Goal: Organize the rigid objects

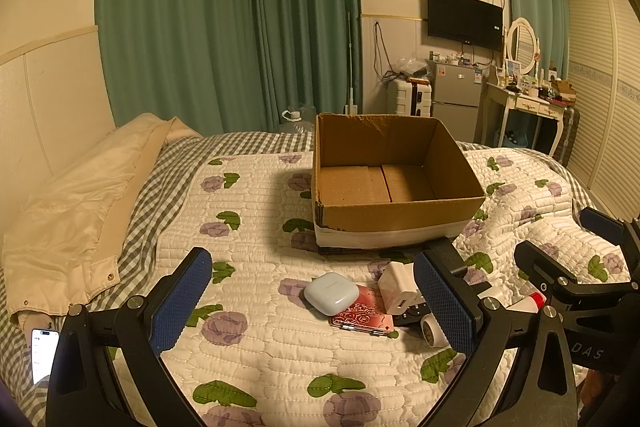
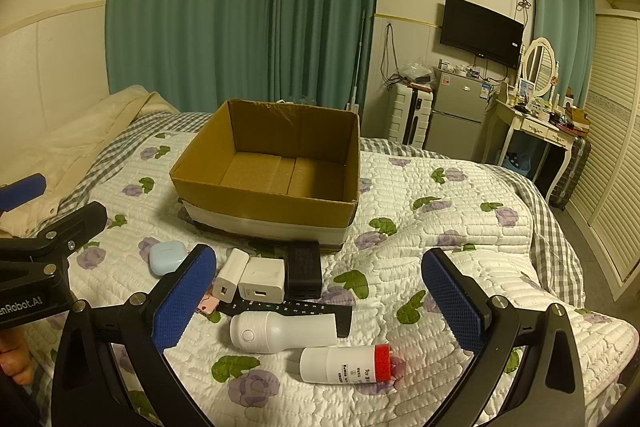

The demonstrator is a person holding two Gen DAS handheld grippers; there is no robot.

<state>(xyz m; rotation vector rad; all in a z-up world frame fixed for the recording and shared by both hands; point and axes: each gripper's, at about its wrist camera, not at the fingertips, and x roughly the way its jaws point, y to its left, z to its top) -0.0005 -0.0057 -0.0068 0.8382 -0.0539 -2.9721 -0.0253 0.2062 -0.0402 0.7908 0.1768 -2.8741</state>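
Cardboard box (image 2: pixel 276 167) sits empty on the bed (image 2: pixel 440 211); your left hand-held gripper (image 1: pixel 312 301) and right hand-held gripper (image 2: pixel 320 301) both gape wide, holding nothing.

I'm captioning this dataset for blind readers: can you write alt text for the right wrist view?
An open right gripper hovers over small items on a floral quilt: two white chargers, a black remote, a white handheld device and a red-capped bottle. An empty cardboard box sits behind them.

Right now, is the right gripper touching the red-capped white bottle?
Apart. The right wrist view shows the right gripper open, with quilt visible between the red-capped white bottle and both fingers.
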